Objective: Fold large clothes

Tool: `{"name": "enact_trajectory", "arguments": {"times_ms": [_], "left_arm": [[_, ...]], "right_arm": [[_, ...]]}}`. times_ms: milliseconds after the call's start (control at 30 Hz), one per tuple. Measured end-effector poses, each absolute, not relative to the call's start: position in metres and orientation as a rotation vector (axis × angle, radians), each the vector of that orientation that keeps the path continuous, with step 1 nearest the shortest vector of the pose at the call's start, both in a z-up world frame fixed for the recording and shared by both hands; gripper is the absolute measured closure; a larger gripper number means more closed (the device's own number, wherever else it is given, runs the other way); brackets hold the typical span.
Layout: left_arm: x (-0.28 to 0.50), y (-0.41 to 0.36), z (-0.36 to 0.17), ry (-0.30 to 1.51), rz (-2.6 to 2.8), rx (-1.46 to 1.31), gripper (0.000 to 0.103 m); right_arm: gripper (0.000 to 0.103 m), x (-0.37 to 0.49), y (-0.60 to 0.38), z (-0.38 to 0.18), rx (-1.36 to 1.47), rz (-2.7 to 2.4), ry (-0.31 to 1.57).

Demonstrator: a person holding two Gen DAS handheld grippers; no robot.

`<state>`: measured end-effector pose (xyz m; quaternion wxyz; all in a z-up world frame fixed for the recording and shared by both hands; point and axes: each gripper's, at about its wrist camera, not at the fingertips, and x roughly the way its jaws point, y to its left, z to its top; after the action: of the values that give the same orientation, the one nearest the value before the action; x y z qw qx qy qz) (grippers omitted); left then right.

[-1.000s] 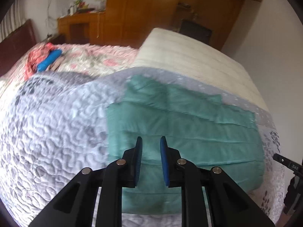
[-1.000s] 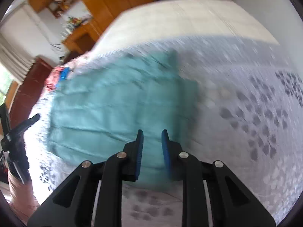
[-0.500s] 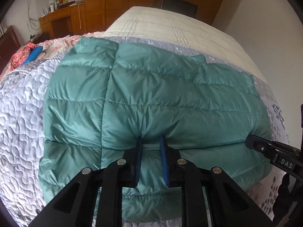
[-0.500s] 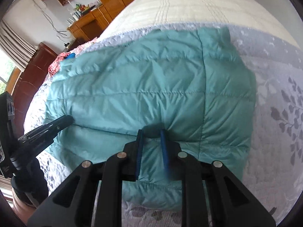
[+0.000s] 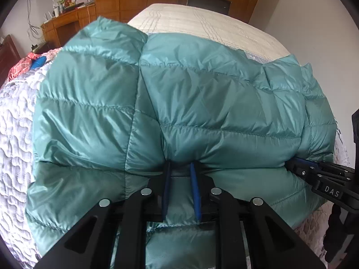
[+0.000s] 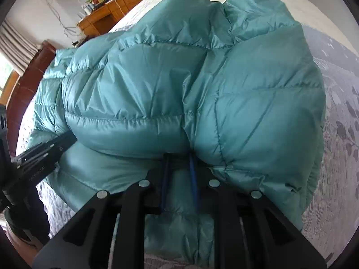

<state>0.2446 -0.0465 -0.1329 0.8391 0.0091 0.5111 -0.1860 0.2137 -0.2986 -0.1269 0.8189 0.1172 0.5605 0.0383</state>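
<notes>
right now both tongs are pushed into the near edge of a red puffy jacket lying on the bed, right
Not quite: the jacket is teal green, not red, as both wrist views show. The rest holds: the left tongs and right tongs are pushed into its near edge, on the bed.

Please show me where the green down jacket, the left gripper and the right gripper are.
green down jacket (image 5: pixel 224 103), left wrist view, quilted upper layer.
left gripper (image 5: pixel 181 168), left wrist view, between fingertips.
right gripper (image 6: pixel 179 159), right wrist view, between fingertips.
</notes>
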Motion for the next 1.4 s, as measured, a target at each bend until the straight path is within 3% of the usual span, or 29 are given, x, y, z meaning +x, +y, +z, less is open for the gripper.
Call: {"name": "enact_trajectory", "arguments": {"times_ms": [300, 433, 467, 567, 633, 700, 1000, 1400], "left_arm": [[0.256, -0.039, -0.136, 1.113, -0.418, -0.015, 0.085], [0.260, -0.023, -0.111, 1.127, -0.421, -0.045, 0.085], [0.259, -0.017, -0.102, 1.105, -0.414, -0.047, 0.081], [0.256, 0.012, -0.071, 1.019, -0.391, -0.065, 0.047], [0.259, 0.034, -0.057, 0.981, -0.366, -0.075, 0.043], [0.268, 0.060, -0.053, 0.982, -0.350, -0.116, 0.034], [0.313, 0.136, -0.098, 1.101, -0.346, -0.386, 0.030], [0.356, 0.128, -0.148, 1.158, -0.457, -0.493, 0.018]], "right_arm": [[0.088, 0.221, -0.296, -0.127, 0.272, 0.097, 1.211], [0.080, 0.215, -0.302, -0.100, 0.276, 0.114, 1.180], [0.078, 0.209, -0.307, -0.086, 0.281, 0.120, 1.142], [0.049, 0.192, -0.332, -0.052, 0.350, 0.136, 1.040], [0.035, 0.182, -0.358, -0.037, 0.381, 0.113, 0.998], [0.023, 0.178, -0.382, -0.037, 0.428, 0.090, 0.988], [0.016, 0.194, -0.441, -0.095, 0.725, 0.150, 1.072], [0.010, 0.226, -0.436, -0.142, 0.808, 0.191, 1.155]]}}
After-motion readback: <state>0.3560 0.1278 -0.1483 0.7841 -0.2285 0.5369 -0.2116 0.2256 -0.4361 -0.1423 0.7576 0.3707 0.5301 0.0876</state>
